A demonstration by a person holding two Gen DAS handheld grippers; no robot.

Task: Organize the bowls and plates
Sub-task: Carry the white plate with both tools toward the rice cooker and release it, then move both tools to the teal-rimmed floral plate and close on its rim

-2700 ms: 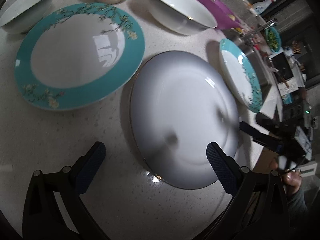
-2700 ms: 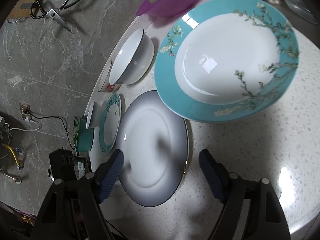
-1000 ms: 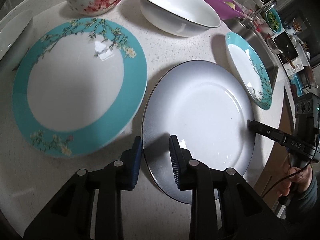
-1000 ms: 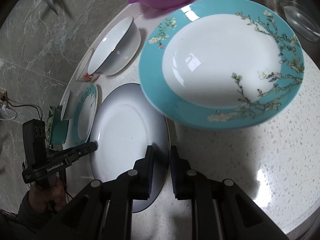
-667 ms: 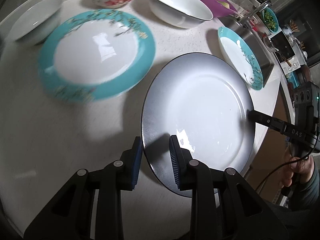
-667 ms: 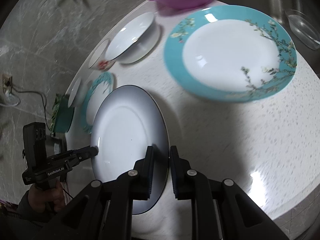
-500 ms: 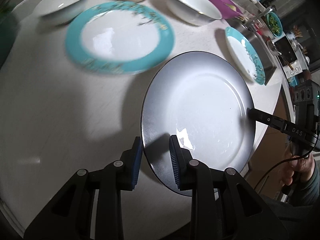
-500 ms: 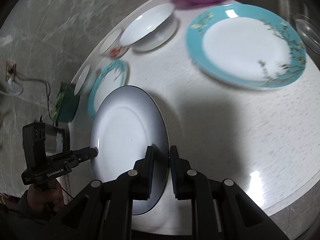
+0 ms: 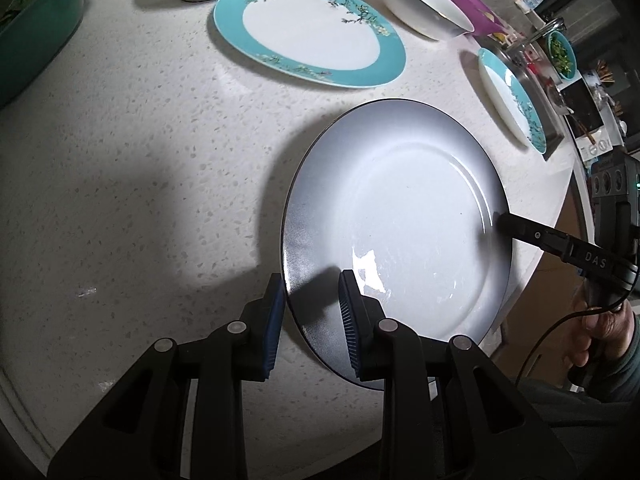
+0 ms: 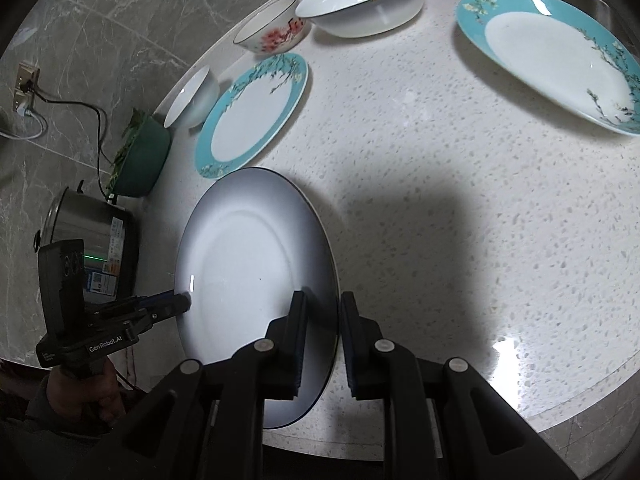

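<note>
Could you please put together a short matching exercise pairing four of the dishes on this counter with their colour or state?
Things:
1. Grey plate
2. Large plate
3. Small bowl
4. Green bowl

Descriptions:
A. Holds leafy greens
B. Red blossom pattern outside
C. Gripped at opposite edges by both grippers
D. Teal rim with flowering branches, lying flat on the counter

Pairs: 1-C, 2-D, 3-B, 4-A
</note>
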